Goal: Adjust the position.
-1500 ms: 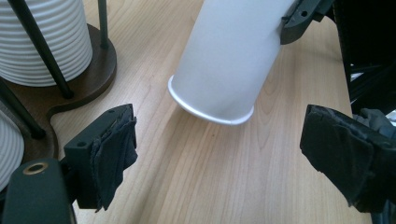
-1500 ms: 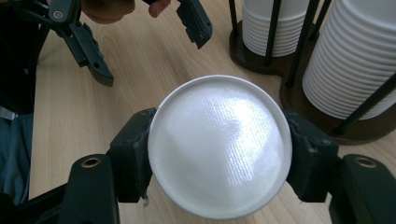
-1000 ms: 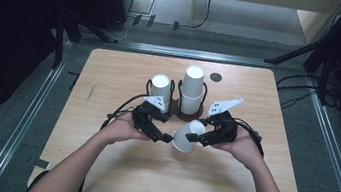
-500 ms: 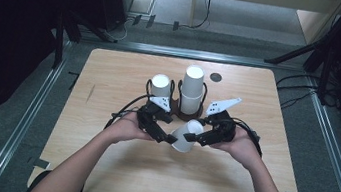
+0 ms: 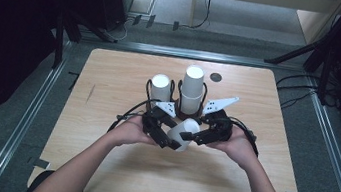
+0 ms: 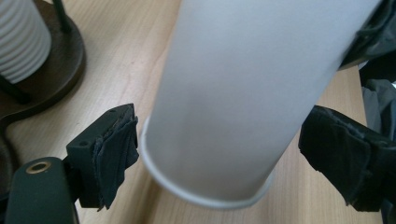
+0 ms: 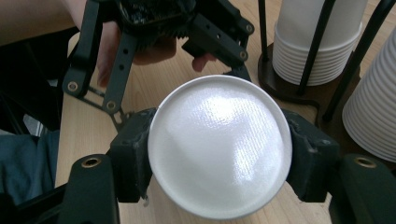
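Cup: a single white paper cup [image 5: 183, 133] lying on its side in the air just above the table, near the middle and a bit toward 6 o'clock, between the two grippers.

Right gripper [image 5: 192, 136]: jaws partway closed with both pads pressed on the cup's closed base end — in the right gripper view the round white bottom [image 7: 219, 164] sits squarely between the black padded jaws, touching both.

Left gripper [image 5: 168, 142]: jaws spread wide around the cup's open rim end. In the left gripper view the cup wall [image 6: 243, 93] runs between the pads with a gap on each side, so it has hold of nothing.

Hands: the left hand [image 5: 129, 129] and right hand [image 5: 237, 147] come in from 6 o'clock, forearms angled toward each other.

Stacks: two stacks of white paper cups [image 5: 177, 93] upside down in a dark wire holder with a round brown base [image 5: 187, 112], just past the grippers toward 12 o'clock. The right stack is taller.

Surface: light wooden table [image 5: 110, 82] with rounded corners, bare grain, and a small dark round spot [image 5: 216, 76] near the far edge at about 1 o'clock.

Room: grey floor [image 5: 20, 105], metal rails [image 5: 27, 116] running along both sides of the table, black cables [image 5: 305, 90] at 3 o'clock — dark all around beyond that.
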Motion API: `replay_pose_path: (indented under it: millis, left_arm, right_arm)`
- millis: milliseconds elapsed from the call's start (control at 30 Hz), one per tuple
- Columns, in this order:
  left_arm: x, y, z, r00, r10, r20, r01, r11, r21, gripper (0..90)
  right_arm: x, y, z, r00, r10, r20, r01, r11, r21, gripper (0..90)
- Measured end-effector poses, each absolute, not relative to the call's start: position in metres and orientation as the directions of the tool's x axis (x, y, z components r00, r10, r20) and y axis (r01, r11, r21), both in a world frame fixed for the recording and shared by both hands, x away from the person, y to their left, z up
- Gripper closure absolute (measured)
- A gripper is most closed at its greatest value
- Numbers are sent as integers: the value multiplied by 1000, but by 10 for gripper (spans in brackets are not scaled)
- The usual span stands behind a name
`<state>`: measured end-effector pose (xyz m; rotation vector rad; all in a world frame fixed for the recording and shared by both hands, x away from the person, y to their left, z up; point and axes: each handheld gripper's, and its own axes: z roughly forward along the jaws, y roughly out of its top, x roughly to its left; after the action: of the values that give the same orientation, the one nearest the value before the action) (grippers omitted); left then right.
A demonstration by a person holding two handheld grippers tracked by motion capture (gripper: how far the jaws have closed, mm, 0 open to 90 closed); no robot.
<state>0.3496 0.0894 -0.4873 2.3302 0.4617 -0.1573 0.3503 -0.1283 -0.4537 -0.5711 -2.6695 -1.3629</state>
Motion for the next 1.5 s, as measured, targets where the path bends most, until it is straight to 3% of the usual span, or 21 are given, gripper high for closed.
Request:
replay_pose_path:
  millis: [333,667,767,1067,1500]
  left_arm:
    - [346,87,-488,933,293,-209,353,-635,687,184]
    - [347,88,-485,940,283,-188,335,-680,652,239]
    - [347,91,-482,942,271,-197,332,-675,659,291]
    - [351,103,-475,932,287,-220,359,-657,662,302]
    - [361,112,-456,953,247,-174,302,-762,573,301]
  right_arm:
    - [352,-129,-451,-918,281,280,387,483,785,346]
    - [354,-129,-454,-909,292,298,410,491,768,331]
    - [354,-129,-454,-906,296,303,416,487,768,257]
    - [352,-136,-452,-921,292,259,378,504,776,260]
    - [346,-137,-461,-947,264,183,308,576,757,271]
